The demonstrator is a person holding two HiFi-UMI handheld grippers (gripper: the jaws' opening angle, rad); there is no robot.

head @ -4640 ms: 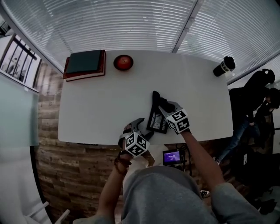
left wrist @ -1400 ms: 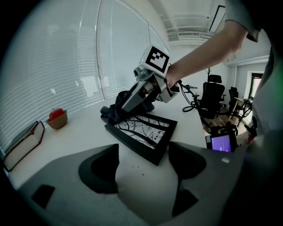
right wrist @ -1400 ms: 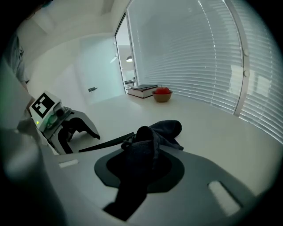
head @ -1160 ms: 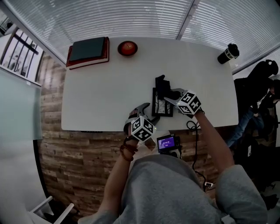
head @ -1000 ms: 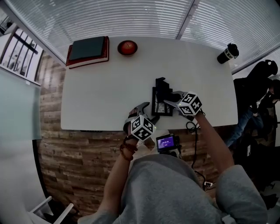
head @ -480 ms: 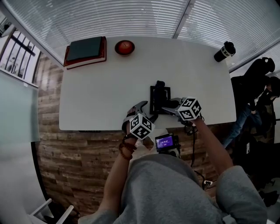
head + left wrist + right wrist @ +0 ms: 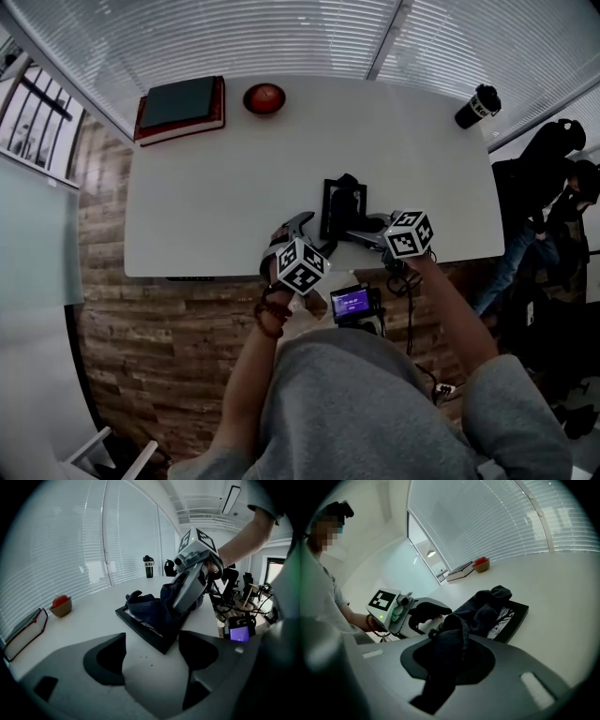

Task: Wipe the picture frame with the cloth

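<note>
The fingers of my right gripper (image 7: 450, 656) are pinched shut on one end of the dark cloth (image 7: 483, 605). From the pinch the cloth runs forward in a bunched heap and lies over the middle of the frame (image 7: 513, 616). Part of the black-and-white print under the glass shows beside the cloth.

The fingers of my left gripper (image 7: 152, 657) are spread wide with only bare tabletop between them. The near corner of the frame sits just ahead of that gap. I cannot tell whether this gripper rests on the table (image 7: 211, 206) or hangs just above it.

In the head view the frame lies flat near the front edge of the white table. My left gripper is at its lower left and my right gripper at its lower right. The two grippers point roughly toward each other across the frame's near end.

At the far left corner of the table lies a book (image 7: 178, 103), with a bowl (image 7: 264, 97) holding a red fruit just beside it. A dark bottle (image 7: 476, 105) stands at the far right corner. A small device (image 7: 352, 302) with a lit screen sits below the table edge, near my lap.
</note>
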